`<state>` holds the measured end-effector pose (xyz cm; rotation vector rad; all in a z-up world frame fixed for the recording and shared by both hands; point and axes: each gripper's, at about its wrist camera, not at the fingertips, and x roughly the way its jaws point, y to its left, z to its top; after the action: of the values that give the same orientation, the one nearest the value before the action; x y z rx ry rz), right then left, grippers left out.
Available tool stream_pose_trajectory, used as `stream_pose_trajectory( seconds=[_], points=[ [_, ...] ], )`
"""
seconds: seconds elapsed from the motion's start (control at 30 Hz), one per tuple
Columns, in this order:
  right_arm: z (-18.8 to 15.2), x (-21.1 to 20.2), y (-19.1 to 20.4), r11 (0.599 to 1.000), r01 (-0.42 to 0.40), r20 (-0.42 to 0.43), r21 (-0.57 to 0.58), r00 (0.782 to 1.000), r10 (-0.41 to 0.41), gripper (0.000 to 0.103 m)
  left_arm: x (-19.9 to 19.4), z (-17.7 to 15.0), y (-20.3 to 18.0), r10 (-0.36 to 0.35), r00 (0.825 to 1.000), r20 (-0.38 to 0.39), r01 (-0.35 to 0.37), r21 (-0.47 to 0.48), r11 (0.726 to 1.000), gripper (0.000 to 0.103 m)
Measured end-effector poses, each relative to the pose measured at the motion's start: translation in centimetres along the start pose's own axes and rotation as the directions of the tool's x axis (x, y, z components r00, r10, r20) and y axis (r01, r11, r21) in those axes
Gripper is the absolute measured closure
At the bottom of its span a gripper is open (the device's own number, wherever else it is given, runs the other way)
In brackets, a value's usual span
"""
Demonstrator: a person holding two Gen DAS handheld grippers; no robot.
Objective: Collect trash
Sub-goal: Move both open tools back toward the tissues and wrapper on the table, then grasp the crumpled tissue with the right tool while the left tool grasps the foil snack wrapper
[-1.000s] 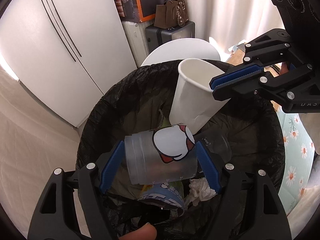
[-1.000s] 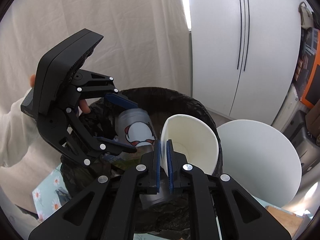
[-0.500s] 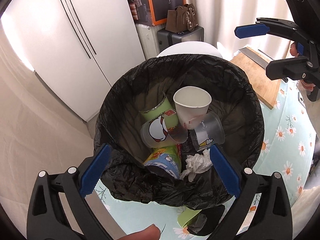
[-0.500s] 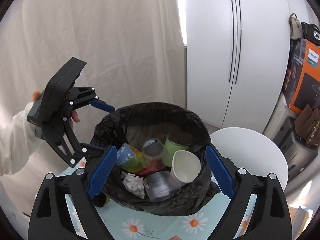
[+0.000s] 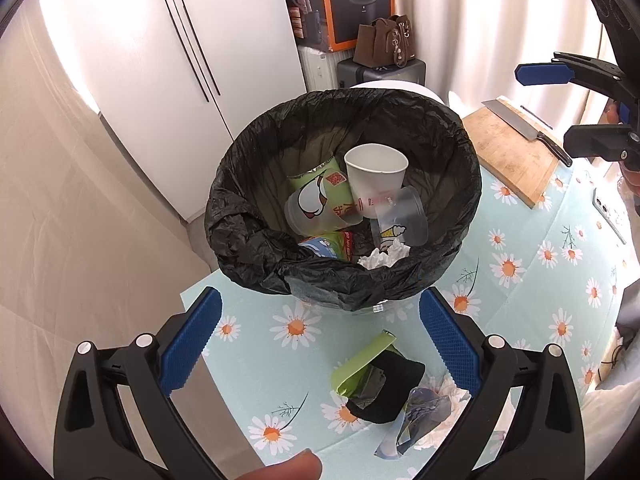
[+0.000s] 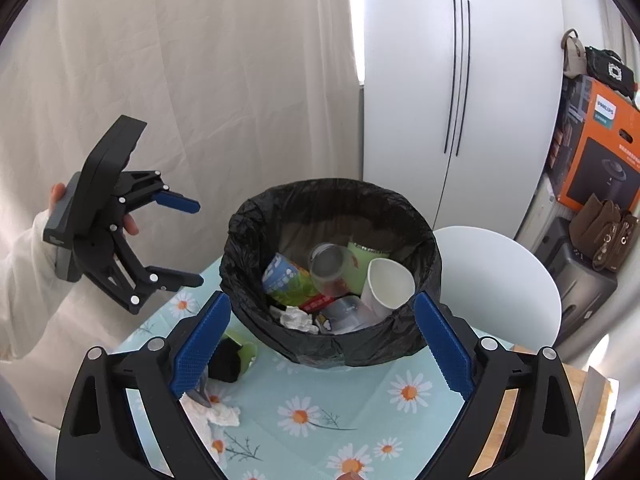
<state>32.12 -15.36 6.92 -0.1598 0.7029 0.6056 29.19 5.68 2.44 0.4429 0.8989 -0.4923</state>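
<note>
A bin lined with a black bag stands on the daisy tablecloth. In it lie a white paper cup, a clear plastic cup with a cartoon sticker, another clear cup, snack wrappers and tissue. My left gripper is open and empty, above the cloth in front of the bin. My right gripper is open and empty, beside the bin. Loose trash lies on the cloth: a green and black wrapper, a clear wrapper and crumpled tissue.
A wooden cutting board with a cleaver lies right of the bin. A white round chair back stands behind the bin. A white fridge, an orange box and a brown bag stand further back.
Both grippers opened and let the clear sticker cup and the white paper cup fall into the bin. Both then pulled up and back from the bin.
</note>
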Motion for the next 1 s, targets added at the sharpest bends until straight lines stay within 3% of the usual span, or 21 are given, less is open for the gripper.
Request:
stream_pose_trajectory(
  seconds=[0.17, 0.47, 0.83, 1.0],
  points=[
    [-1.3, -0.4, 1.5, 1.000, -0.008, -0.020, 0.007, 1.000, 0.008, 0.013, -0.5, -2.4, -0.2, 0.055, 0.998, -0.012, -0.055, -0.054, 0.997, 0.006],
    [-4.5, 1.2, 3.9, 1.000, -0.012, -0.099, 0.013, 0.995, 0.014, 0.013, -0.2, -7.0, -0.9, 0.062, 0.997, -0.042, -0.067, -0.131, 0.989, 0.006],
    [-8.1, 3.4, 6.6, 0.998, -0.057, -0.196, 0.018, 0.979, 0.059, 0.013, 0.8, -11.5, -1.6, -0.003, 0.996, -0.093, -0.013, -0.171, 0.985, 0.006],
    [-10.3, 4.9, 7.3, 0.995, -0.093, -0.246, 0.026, 0.964, 0.097, 0.013, 2.1, -13.2, -1.6, -0.071, 0.988, -0.136, 0.041, -0.214, 0.976, 0.006]
  ],
)
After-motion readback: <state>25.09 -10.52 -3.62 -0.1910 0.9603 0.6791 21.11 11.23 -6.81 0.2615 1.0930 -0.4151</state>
